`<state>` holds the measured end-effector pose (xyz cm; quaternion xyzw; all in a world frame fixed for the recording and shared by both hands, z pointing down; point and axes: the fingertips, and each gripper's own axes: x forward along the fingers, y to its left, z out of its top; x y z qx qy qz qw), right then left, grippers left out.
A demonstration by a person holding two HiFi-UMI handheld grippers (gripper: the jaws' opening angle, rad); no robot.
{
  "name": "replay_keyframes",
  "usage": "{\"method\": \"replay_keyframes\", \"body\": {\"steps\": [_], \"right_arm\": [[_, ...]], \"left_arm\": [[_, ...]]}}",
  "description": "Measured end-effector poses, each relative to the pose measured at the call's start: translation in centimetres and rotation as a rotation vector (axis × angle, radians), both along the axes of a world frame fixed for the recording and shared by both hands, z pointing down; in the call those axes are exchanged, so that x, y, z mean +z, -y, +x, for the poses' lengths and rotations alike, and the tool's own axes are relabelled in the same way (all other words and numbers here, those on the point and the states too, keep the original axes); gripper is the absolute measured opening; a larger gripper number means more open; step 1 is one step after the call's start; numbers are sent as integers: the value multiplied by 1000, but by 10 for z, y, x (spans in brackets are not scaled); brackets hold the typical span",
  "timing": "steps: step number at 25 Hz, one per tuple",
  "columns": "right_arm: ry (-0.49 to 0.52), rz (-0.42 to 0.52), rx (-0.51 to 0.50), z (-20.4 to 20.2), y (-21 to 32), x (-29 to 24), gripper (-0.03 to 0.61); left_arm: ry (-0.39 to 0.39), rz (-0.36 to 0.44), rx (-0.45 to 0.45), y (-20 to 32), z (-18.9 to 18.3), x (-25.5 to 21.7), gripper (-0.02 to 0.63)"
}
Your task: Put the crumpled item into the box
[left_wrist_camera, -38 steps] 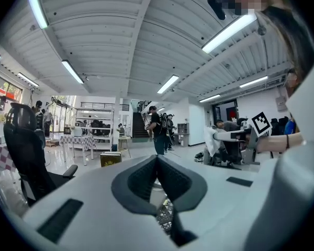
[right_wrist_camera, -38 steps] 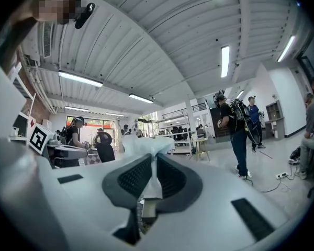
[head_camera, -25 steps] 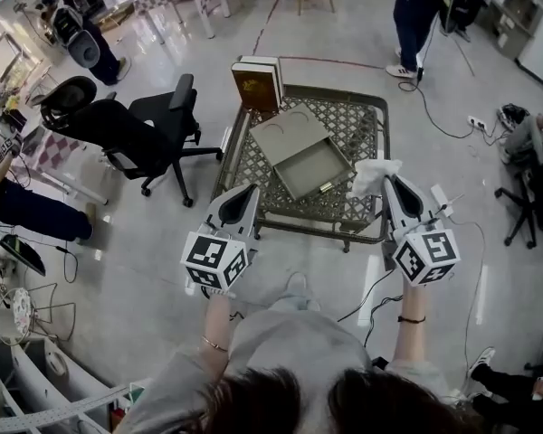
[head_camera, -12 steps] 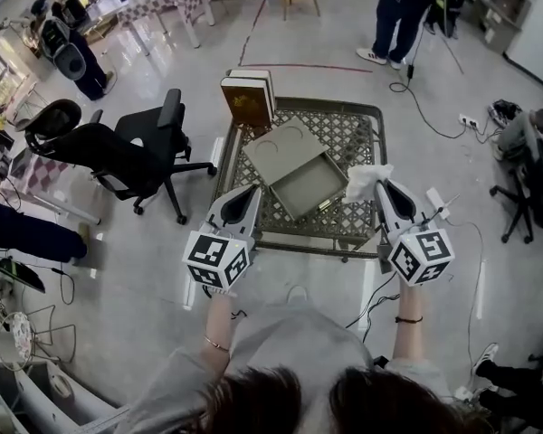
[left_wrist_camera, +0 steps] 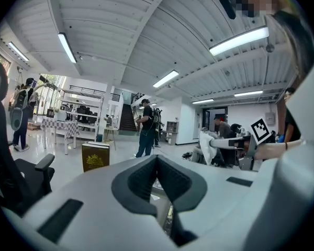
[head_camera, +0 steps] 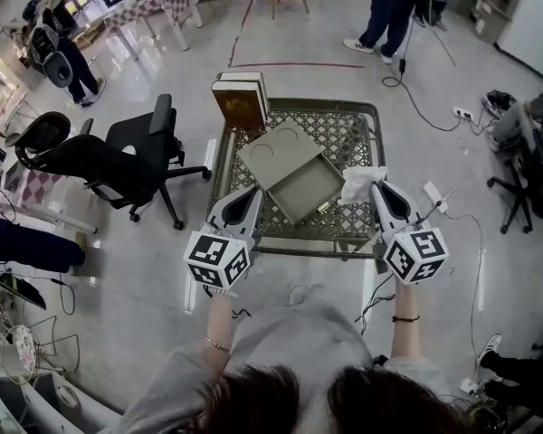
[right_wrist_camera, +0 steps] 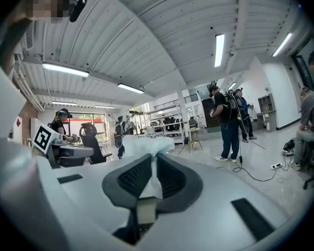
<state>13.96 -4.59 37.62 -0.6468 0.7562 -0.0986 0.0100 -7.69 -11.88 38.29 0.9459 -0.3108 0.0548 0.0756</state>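
Where the right gripper (head_camera: 376,189) is held over the near right part of the lattice table (head_camera: 348,132), we find its jaws clamped on the crumpled item (head_camera: 357,181), a white wad bulging past the tips. The open grey box (head_camera: 309,186) lies on the table just to its left. The left gripper (head_camera: 249,193) hangs at the table's near left edge, jaws pressed together on nothing.

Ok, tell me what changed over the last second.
The right gripper, shut on the crumpled item, edged slightly left toward the open box, and the table now sits a little lower in the head view. No grasp or release. The left gripper stays shut and empty; box and lid unmoved.
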Motion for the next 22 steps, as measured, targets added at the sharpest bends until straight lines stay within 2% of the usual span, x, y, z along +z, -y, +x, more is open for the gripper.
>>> {"method": "replay_keyframes", "body": {"steps": [5,13,22], "right_arm": [[-6,-23,-16,0,11,7,49],[23,-64,-66,18,48,14,49],[19,-130,-209,20,100,35,49]], "left_arm": [[7,-33,-10,3,-1,10,17],[-10,-102,-99,24,-3,23,17],[-17,-163,-186,45,12,44,17]]}}
